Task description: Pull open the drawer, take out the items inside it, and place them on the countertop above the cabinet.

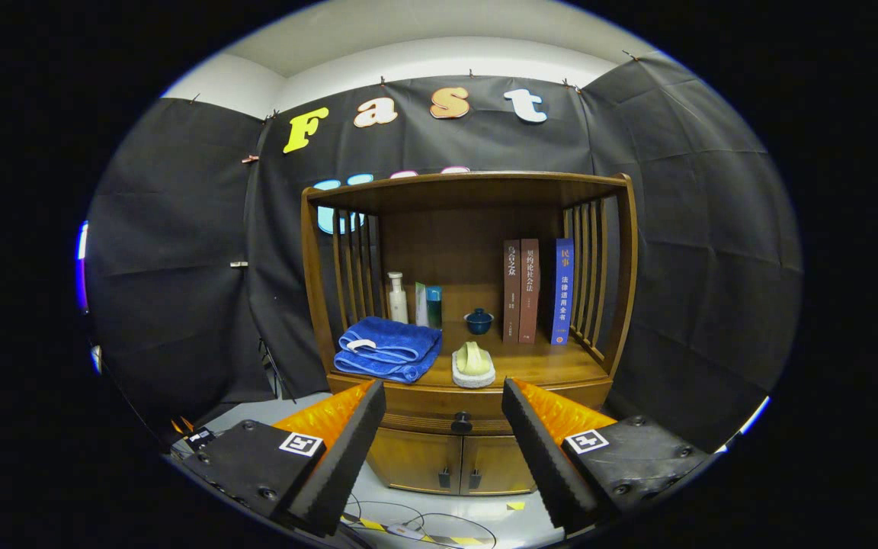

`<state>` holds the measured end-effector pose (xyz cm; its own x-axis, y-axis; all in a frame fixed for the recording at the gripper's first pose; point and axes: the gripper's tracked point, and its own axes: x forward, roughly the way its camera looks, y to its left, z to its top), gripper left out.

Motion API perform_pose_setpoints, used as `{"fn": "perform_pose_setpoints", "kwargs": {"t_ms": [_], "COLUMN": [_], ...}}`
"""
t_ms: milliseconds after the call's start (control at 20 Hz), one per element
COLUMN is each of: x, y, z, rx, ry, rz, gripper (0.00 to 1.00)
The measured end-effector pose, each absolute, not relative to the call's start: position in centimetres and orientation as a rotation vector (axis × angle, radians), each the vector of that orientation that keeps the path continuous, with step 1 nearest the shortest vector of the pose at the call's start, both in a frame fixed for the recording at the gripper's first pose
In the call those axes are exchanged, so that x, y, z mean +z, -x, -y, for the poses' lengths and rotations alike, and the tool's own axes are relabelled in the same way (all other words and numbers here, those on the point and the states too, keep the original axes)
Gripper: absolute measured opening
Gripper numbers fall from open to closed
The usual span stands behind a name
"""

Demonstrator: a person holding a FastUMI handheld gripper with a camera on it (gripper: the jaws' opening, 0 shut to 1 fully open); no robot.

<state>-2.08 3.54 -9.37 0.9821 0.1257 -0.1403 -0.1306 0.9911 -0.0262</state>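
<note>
While the claw (443, 450) hangs in the air well short of the wooden cabinet (469, 320), its two black-padded fingers (538, 450) stand spread wide apart with nothing between them. Seen through the gap between the fingers, the drawer (439, 422) sits shut in the cabinet front, its dark round knob (461, 421) roughly midway between the fingertips and beyond them. Below the drawer are two small doors (450, 461) with dark handles. Above it, the table (546, 366) of the cabinet carries a folded blue towel (387, 349) on the left, a pale sponge-like pad (473, 364) just beside it near the front edge, a white bottle (398, 299) and a teal box (430, 306) behind the towel, a small dark blue lidded cup (479, 321), and three upright books (538, 291) towards the right. Cables (401, 526) lie on the floor below.
</note>
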Motion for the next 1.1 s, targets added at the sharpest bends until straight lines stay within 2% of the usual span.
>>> {"fn": "perform_pose_setpoints", "kwargs": {"t_ms": [1100], "x": [-9.8], "y": [1.9], "z": [-2.6], "rx": [0.112], "ry": [0.038], "rz": [-0.155], "gripper": [1.0]}}
